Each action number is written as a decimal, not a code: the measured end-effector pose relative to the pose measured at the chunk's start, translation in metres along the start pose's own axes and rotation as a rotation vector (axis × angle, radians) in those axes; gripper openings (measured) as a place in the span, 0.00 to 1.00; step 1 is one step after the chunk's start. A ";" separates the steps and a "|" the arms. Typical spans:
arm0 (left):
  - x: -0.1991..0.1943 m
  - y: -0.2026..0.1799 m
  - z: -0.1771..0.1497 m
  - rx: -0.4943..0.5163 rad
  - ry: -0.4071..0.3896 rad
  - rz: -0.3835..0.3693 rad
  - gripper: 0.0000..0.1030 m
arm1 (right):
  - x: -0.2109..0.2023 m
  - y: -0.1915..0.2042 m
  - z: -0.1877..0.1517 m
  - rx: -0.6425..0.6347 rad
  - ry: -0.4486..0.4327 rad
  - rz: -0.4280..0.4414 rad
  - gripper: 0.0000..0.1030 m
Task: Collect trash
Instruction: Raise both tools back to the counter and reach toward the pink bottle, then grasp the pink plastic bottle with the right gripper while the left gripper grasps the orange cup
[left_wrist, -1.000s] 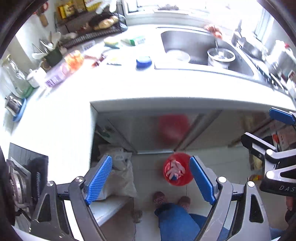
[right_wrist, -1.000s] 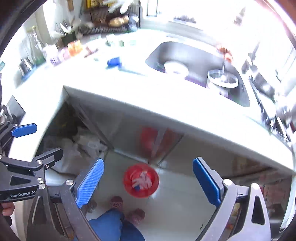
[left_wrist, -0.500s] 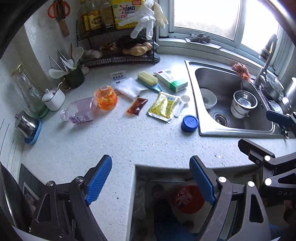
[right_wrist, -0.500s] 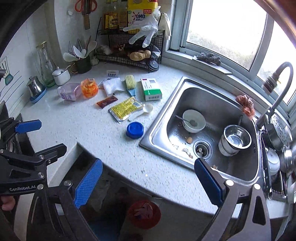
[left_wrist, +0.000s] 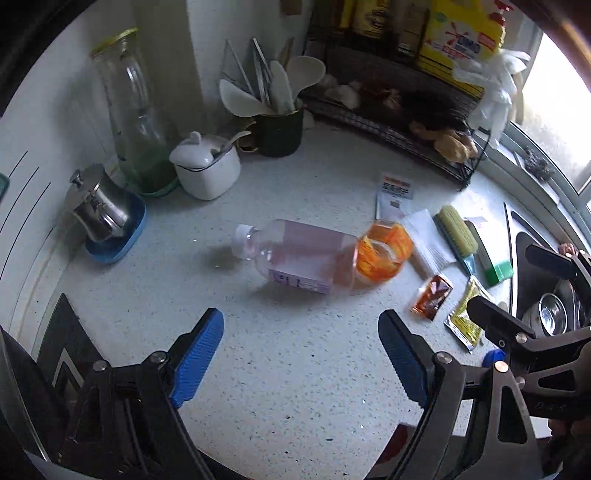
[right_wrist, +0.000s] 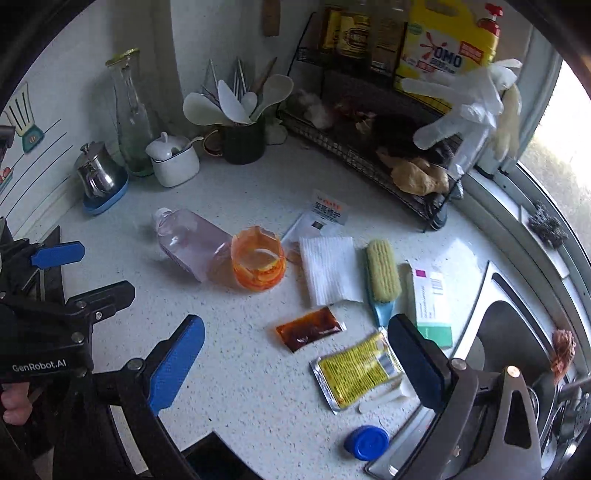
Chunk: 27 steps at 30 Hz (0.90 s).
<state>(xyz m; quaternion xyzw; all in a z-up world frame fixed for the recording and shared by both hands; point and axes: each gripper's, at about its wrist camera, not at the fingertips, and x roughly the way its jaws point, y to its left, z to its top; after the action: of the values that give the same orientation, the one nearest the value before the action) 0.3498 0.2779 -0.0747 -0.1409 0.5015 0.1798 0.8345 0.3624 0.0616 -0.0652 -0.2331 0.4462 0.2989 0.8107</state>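
A clear plastic bottle (left_wrist: 295, 256) with pinkish liquid lies on its side on the speckled counter (left_wrist: 288, 369), touching an orange cup (left_wrist: 384, 254). My left gripper (left_wrist: 301, 363) is open and empty, just in front of the bottle. My right gripper (right_wrist: 295, 365) is open and empty above a brown sauce packet (right_wrist: 308, 328) and a yellow packet (right_wrist: 356, 369). A white paper towel (right_wrist: 330, 271), a receipt (right_wrist: 328, 212), a blue lid (right_wrist: 367, 441) and a green-white box (right_wrist: 430, 301) lie nearby. The bottle (right_wrist: 192, 247) and cup (right_wrist: 258, 264) also show in the right wrist view.
A scrub brush (right_wrist: 384, 275) lies beside the towel. A glass carafe (left_wrist: 133, 118), steel pot (left_wrist: 98, 206), white sugar bowl (left_wrist: 208, 166) and utensil mug (left_wrist: 279, 125) line the back wall. A wire rack (right_wrist: 373, 147) stands at the back, the sink (right_wrist: 513, 332) to the right.
Both grippers swung up from the red bin on the floor to the countertop, then moved in closer over the bottle and packets. Both stayed open.
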 end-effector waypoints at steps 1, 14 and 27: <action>0.002 0.009 0.003 -0.020 -0.001 0.011 0.82 | 0.008 0.006 0.009 -0.021 0.006 0.015 0.97; 0.060 0.082 -0.003 -0.235 0.115 0.137 0.82 | 0.108 0.074 0.064 -0.371 0.151 0.185 0.97; 0.095 0.103 -0.020 -0.296 0.198 0.194 0.82 | 0.171 0.116 0.071 -0.516 0.292 0.276 0.80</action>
<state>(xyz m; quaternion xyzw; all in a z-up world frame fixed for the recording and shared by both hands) 0.3298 0.3774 -0.1741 -0.2302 0.5604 0.3163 0.7300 0.3962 0.2370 -0.1911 -0.4085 0.4949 0.4725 0.6041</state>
